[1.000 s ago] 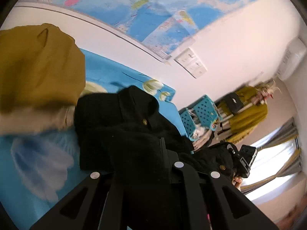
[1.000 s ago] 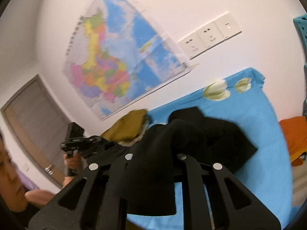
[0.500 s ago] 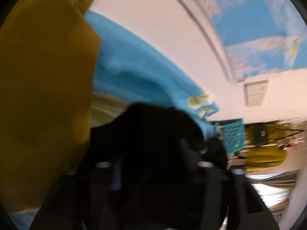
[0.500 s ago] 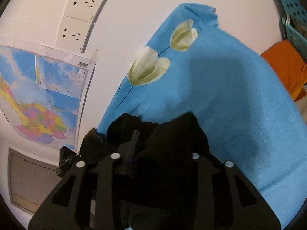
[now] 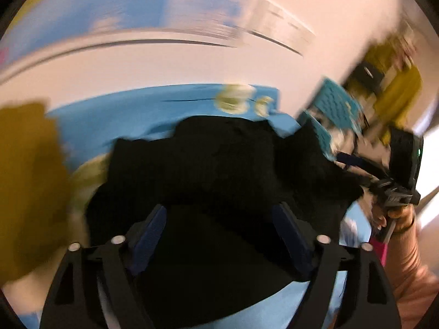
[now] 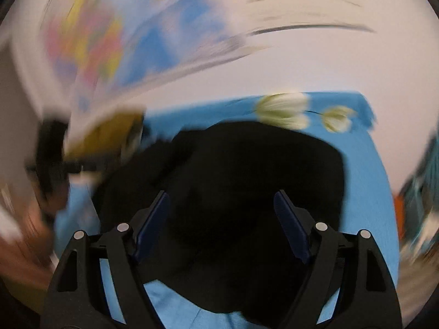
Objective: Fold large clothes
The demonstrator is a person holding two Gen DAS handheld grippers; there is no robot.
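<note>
A: Left wrist view, what's on the blue sheet [image 5: 131, 115]?
B: Black garment [image 5: 219, 164], by yellow cloth [image 5: 24, 181]; white wall w/ map [image 6: 90, 41] behind.
A: Tools?
B: Left tool [image 5: 219, 219], right tool [image 6: 222, 208] both opening, garment between, pads not pressing.

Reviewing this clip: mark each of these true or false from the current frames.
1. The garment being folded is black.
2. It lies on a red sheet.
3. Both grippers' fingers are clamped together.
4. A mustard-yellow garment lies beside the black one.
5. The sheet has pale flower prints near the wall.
1. True: the black garment lies bunched in front of both grippers.
2. False: it lies on a blue sheet.
3. False: the left gripper and right gripper have fingers spread apart and opening, with the cloth seen between them but not pinched.
4. True: the mustard-yellow garment is at its side.
5. True: flower prints show there.
</note>
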